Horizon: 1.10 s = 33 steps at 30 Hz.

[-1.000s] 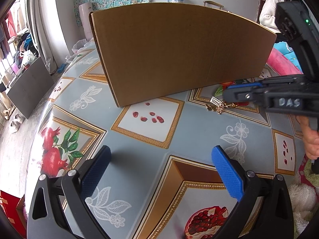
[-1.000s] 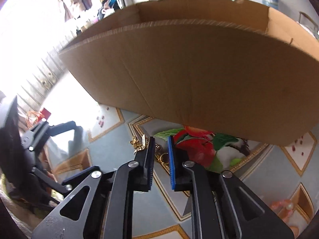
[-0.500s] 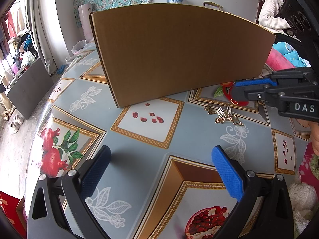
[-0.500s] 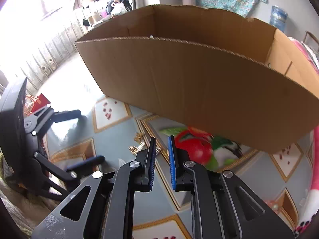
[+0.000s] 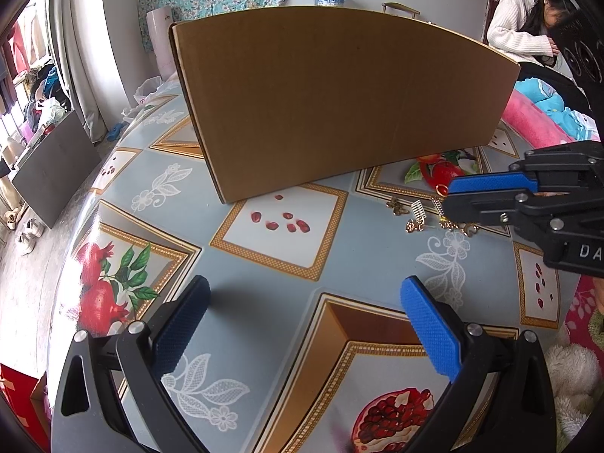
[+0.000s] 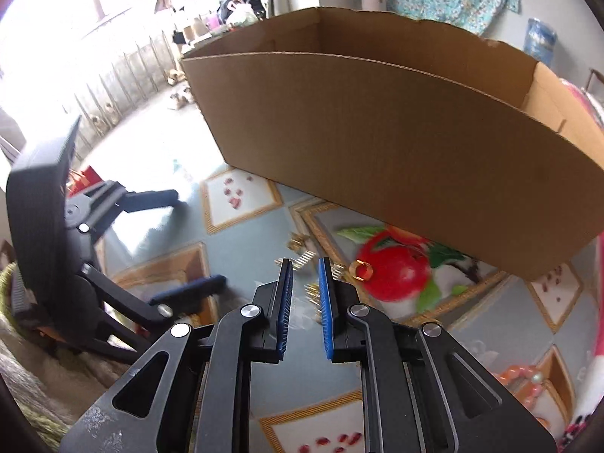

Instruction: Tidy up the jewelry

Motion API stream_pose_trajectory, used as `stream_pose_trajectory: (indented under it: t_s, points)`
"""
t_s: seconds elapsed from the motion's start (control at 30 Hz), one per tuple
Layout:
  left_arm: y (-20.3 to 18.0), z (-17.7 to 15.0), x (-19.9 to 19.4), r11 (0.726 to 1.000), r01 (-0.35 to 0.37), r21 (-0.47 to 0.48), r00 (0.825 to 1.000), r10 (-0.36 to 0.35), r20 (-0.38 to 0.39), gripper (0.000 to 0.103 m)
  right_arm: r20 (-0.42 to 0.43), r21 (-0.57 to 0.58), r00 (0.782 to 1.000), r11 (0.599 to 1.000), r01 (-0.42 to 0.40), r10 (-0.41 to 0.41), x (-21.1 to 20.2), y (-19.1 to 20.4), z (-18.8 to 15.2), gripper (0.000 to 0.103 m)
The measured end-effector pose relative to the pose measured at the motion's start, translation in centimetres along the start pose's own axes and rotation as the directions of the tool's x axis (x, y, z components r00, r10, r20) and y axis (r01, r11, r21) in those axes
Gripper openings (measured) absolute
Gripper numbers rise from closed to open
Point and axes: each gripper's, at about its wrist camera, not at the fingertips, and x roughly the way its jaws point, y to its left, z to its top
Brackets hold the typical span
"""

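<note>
Currently the right tool [image 6: 305,275], nearly closed and empty, could scatter the small gold jewelry [image 6: 302,255]; the left tool [image 5: 305,321] stands open.

The inside floor of the cardboard box [image 6: 396,143] is hidden by its front wall. The small gold jewelry [image 6: 302,253] is blurred. The right claw [image 5: 447,198] is cut off by the edge.

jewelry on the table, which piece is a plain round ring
The gold ring, lying on the printed red pomegranate just right of the right gripper. The other gold pieces are clip- and chain-shaped and lie together on the blue-grey cloth.
</note>
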Motion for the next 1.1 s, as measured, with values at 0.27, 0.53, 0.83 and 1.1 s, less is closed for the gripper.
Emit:
stream_pose_trajectory:
  t_s: [0.27,0.53,0.83,1.1]
  points:
    - [-0.1,0.1,0.1,1.000,0.003,0.006,1.000,-0.003,-0.009,0.099,-0.034,0.038,0.998,0.998,-0.046,0.047,1.8,-0.2,0.6,0.012]
    - [-0.3,-0.6,-0.4,1.000,0.009,0.018,1.000,-0.009,-0.002,0.099,-0.001,0.130,0.992,0.984,-0.125,0.126,0.1,-2.1,0.5,0.012]
    - [-0.3,-0.6,-0.4,1.000,0.016,0.023,1.000,-0.016,0.000,0.099,0.013,0.217,0.989,0.965,-0.145,0.146,-2.5,-3.6,-1.7,0.025]
    - [-0.2,-0.4,-0.4,0.999,0.018,0.027,1.000,-0.018,-0.003,0.099,0.040,0.215,0.994,0.971,-0.108,0.102,-2.8,-4.0,-2.5,0.025]
